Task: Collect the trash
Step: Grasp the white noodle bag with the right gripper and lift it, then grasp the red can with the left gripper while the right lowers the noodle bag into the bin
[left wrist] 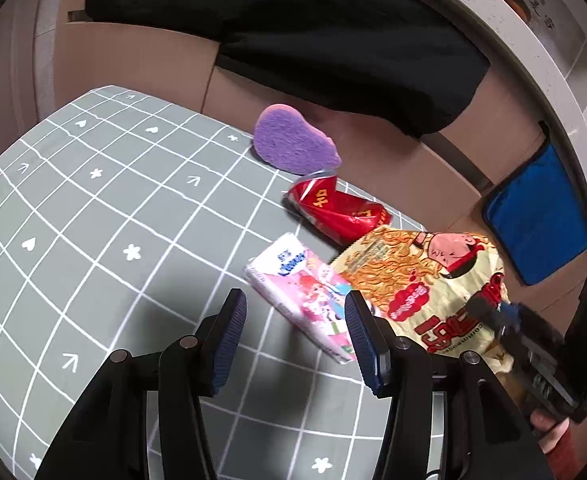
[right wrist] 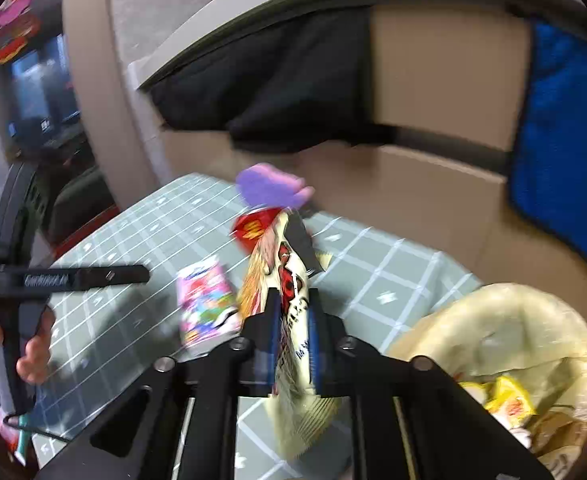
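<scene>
The counter point(left wrist: 93, 216), covered by a grey-green cloth with a white grid, fills the left and middle of both views. At the lower right of the right wrist view, just off the counter's edge, sits a bin lined with a pale yellowish plastic bag point(right wrist: 505, 332), wrappers already inside.

The cream-coloured crinkly noodle packet printed with a cartoon figure point(right wrist: 293, 320) stands on edge between the jaws of the right gripper point(right wrist: 293, 320), its long axis running up and away through the frame's middle. The jaws are narrow; the blur does not show whether the pads press on it. The bin lies to the packet's right, so I judge the coming move a short swing that way.

The left gripper point(left wrist: 295, 336), jaws wide and holding nothing, points at the flat pink-and-white tissue pack point(left wrist: 301, 296), which lies up and right of them, long axis slanting toward the lower right. A crushed red foil wrapper point(left wrist: 337, 212) and a purple oval sponge point(left wrist: 293, 140) lie beyond it.
</scene>
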`<state>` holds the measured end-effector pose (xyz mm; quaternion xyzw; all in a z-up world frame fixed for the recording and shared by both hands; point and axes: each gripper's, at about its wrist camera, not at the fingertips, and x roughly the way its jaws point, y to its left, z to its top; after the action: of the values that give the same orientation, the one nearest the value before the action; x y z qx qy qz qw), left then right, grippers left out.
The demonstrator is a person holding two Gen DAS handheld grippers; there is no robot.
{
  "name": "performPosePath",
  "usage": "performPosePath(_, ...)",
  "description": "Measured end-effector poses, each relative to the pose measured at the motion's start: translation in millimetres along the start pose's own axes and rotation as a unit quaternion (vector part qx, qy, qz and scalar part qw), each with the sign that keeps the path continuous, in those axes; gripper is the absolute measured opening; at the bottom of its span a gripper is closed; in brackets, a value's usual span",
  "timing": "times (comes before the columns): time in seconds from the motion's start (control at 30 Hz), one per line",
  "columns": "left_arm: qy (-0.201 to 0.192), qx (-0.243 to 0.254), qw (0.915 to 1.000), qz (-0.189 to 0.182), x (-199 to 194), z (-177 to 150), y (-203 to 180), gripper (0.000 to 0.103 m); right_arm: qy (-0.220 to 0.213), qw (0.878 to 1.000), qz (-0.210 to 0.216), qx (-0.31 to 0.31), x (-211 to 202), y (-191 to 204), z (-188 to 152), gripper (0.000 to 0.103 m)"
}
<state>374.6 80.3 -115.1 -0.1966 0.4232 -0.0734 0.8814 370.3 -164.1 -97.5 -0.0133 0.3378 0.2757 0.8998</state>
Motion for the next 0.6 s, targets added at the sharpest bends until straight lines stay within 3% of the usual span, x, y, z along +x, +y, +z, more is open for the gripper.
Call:
performPosePath(0.03,0.000,-0.001,1.0000,0.000,-1.1,-0.6,2.8,0.052,0.006,1.000,0.011,-0.004,4.4,5.7,-2.3,0.034)
performPosePath(0.1,-0.001,-0.004,1.0000,-0.001,-3.4,-1.8,8.8,0.052,0.023,0.999,0.031,-0.009,14.8,16.8,-7.1,0.042)
performPosePath(0.23,-0.003,-0.013,0.9999,-0.001,-6.3,-3.2,18.2,0.052,0.033,0.998,0.049,-0.023,35.5,26.8,-10.3,0.042)
performPosePath(0.33,-0.006,-0.009,0.9999,-0.004,-7.2,-3.6,20.1,0.052,0.048,0.998,0.039,-0.009,45.5,22.6,-6.2,0.042)
performPosePath(0.37,-0.007,-0.005,0.9999,-0.006,-6.3,-2.6,19.3,0.052,0.056,0.998,0.033,-0.001,47.6,18.2,-4.6,0.040)
performPosePath(0.43,-0.010,0.001,0.9999,-0.012,-2.5,0.4,16.0,0.052,0.064,0.998,0.020,0.012,46.8,10.6,-2.8,0.013)
performPosePath(0.6,-0.014,0.024,0.9991,-0.032,20.8,23.4,-2.5,0.052,0.038,0.999,0.008,0.032,28.1,-10.3,-3.8,0.007)
